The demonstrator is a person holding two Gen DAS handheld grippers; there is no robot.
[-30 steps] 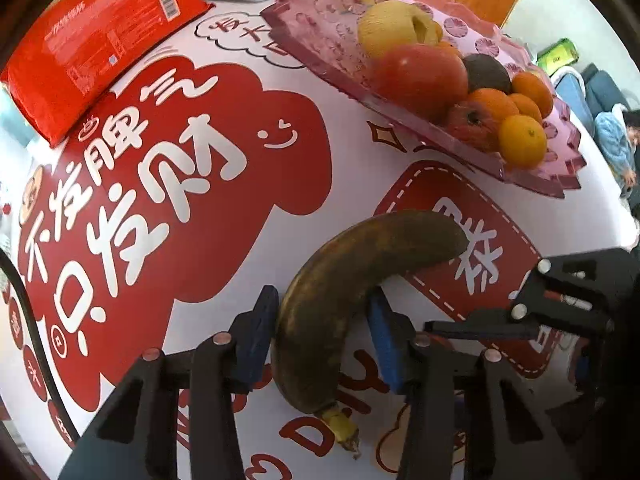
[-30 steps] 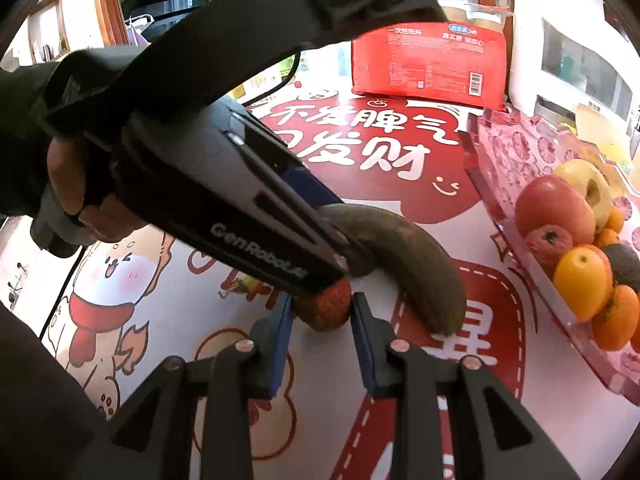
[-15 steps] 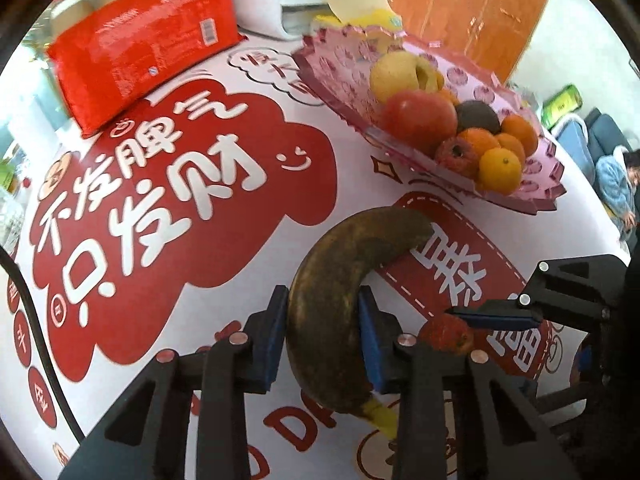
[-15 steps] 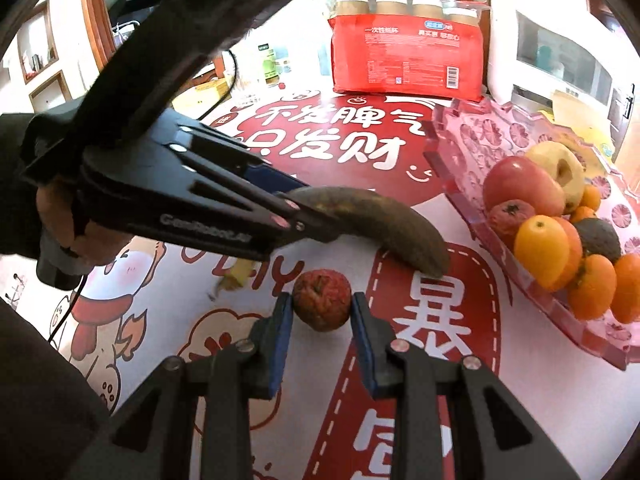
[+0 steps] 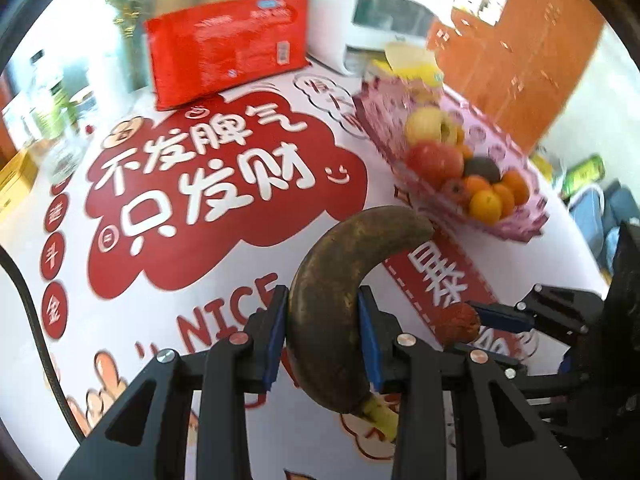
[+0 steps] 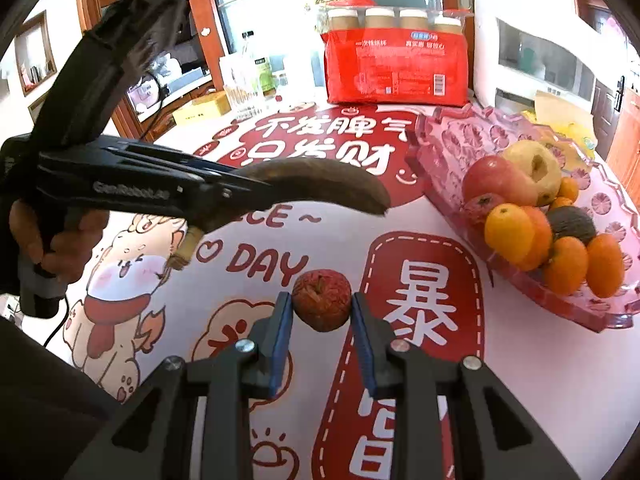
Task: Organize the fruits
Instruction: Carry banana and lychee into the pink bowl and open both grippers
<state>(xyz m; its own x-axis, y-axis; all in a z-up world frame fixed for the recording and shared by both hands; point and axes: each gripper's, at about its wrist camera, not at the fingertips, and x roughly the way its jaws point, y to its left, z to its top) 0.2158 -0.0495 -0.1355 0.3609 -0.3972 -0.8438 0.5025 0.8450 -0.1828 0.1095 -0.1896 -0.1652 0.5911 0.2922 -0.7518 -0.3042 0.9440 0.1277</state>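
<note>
- My left gripper [image 5: 322, 342] has its fingers closed on the thick middle of a browned banana [image 5: 340, 300], held clear above the printed tabletop [image 5: 240, 280] with its yellow stem end pointing down toward me.
- My right gripper [image 6: 320, 320] is clamped on a small wrinkled red fruit [image 6: 321, 305], pinched across its widest part, low over the tabletop.
- The pink fruit tray [image 6: 600, 320] sits to the right of both, already piled with apples, oranges [image 6: 510, 232] and a dark avocado-like fruit.
- The banana looks very ripe and likely soft; I judge that a firm squeeze would bruise or split it, so the mid-body hold seems right, with light pressure.
- The shrivelled red fruit appears light and a little yielding; its rounded shape could roll, so the tips should stay centred on it.
- A red packet [image 5: 224, 48] of cups stands at the far edge.
</note>
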